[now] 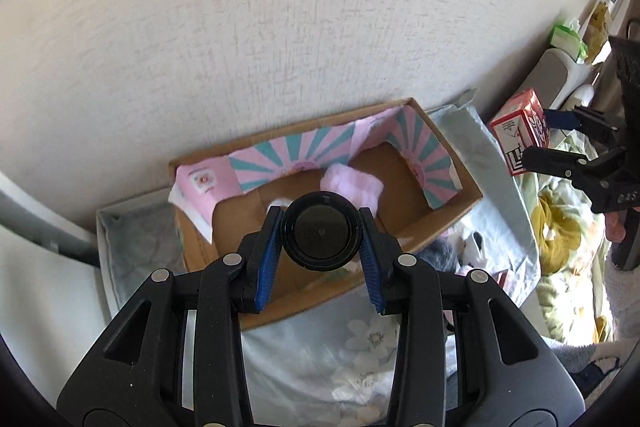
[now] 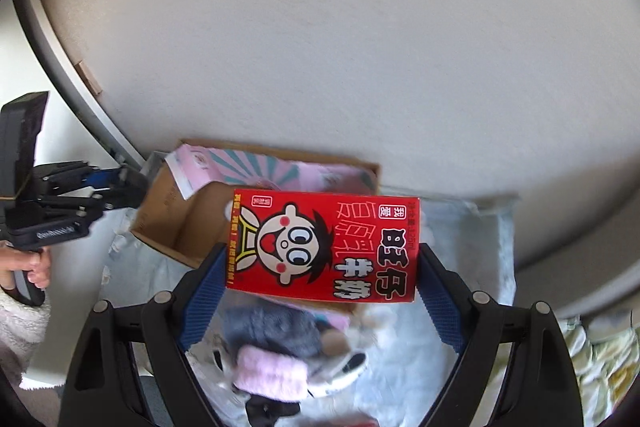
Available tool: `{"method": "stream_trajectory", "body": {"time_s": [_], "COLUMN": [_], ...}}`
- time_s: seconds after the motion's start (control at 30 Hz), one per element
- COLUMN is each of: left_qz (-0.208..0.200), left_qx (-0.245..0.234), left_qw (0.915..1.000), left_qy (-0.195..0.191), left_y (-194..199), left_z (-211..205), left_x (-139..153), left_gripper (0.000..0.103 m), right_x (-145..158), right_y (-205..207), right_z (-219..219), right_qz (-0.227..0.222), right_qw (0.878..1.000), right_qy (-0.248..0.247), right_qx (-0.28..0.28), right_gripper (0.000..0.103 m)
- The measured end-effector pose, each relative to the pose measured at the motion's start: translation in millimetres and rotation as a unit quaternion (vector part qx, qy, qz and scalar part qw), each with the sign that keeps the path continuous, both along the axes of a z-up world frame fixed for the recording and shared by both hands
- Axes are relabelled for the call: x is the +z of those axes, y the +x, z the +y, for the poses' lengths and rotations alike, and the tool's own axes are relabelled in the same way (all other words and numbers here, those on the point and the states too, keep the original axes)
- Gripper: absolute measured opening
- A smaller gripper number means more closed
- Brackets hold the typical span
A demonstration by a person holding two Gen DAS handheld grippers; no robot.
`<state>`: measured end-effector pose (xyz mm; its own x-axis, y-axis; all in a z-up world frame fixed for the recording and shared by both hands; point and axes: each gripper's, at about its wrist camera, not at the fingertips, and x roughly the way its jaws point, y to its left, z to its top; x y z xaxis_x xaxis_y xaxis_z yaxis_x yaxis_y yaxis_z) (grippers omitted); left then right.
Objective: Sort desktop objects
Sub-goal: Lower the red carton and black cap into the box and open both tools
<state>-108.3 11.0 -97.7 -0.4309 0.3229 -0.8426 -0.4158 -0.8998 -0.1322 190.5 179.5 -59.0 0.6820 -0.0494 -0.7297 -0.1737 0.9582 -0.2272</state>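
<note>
Left gripper (image 1: 320,239) pinches a round black lid (image 1: 319,235) between its blue pads (image 1: 267,259). The pads press on both sides of the lid. You see the flat round end of it, so it may be a small jar, but you cannot tell. The lid hangs in the air over a brown box (image 1: 460,211).

That box is open on top. It sits on a pale blue cloth (image 1: 312,355) with white flowers, right up against a white wall (image 1: 280,27). Pink and teal striped paper (image 1: 296,151) lines the far walls of the box. A fluffy pink thing (image 1: 354,187) lies inside, just behind the lid.

Farther right, a grey furry toy (image 1: 440,255) lies on the cloth beside the box. Next comes a yellow and white flowered cloth (image 1: 560,227), and a green pack of tissues (image 1: 568,39) sits far back.

Right gripper (image 2: 322,279) pinches a red milk carton (image 2: 322,247) with a cartoon face on it. Its blue pads (image 2: 202,303) are spread wide and press on the two short ends of the carton. The carton is up in the air, lying on its side, in front of the brown box (image 2: 168,227). Below it lie the grey toy (image 2: 280,327) and a pink fluffy thing (image 2: 272,371) on the blue cloth (image 2: 460,239).

At the far left of this view a hand (image 2: 28,267) in a fuzzy pink sleeve (image 2: 20,339) holds the left gripper's handle.
</note>
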Motion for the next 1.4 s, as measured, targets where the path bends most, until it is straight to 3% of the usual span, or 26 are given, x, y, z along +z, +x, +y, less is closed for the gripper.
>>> {"method": "stream_trajectory", "body": {"time_s": [0.37,0.53,1.0,1.27,1.4], "left_qz": [-0.030,-0.046,-0.093,-0.109,-0.109], "left_qx": [0.007,0.010,0.013,0.008,0.007], "left_qw": [0.9995,0.9986,0.9928,0.9910,0.9914], "left_qy": [-0.012,-0.023,-0.075,-0.077,-0.072], "left_y": [-41.7,-55.8,-86.9,-92.1,-93.2], "left_z": [8.6,6.2,9.1,6.1,5.2], "left_x": [-19.3,-32.0,-75.4,-92.8,-94.2], "left_gripper": [0.033,0.033,0.033,0.033,0.033], "right_x": [-18.4,-33.8,-74.0,-83.9,-88.7], "right_y": [50.3,67.7,98.2,101.5,107.7], "right_z": [39.5,44.7,33.6,31.4,25.0], "right_qz": [0.045,0.066,0.131,0.145,0.157], "right_qw": [0.998,0.997,0.990,0.985,0.984], "right_qy": [-0.040,-0.036,-0.058,-0.083,-0.070], "right_qx": [0.021,0.012,-0.014,-0.027,-0.046], "right_gripper": [0.087,0.087,0.087,0.087,0.087]}}
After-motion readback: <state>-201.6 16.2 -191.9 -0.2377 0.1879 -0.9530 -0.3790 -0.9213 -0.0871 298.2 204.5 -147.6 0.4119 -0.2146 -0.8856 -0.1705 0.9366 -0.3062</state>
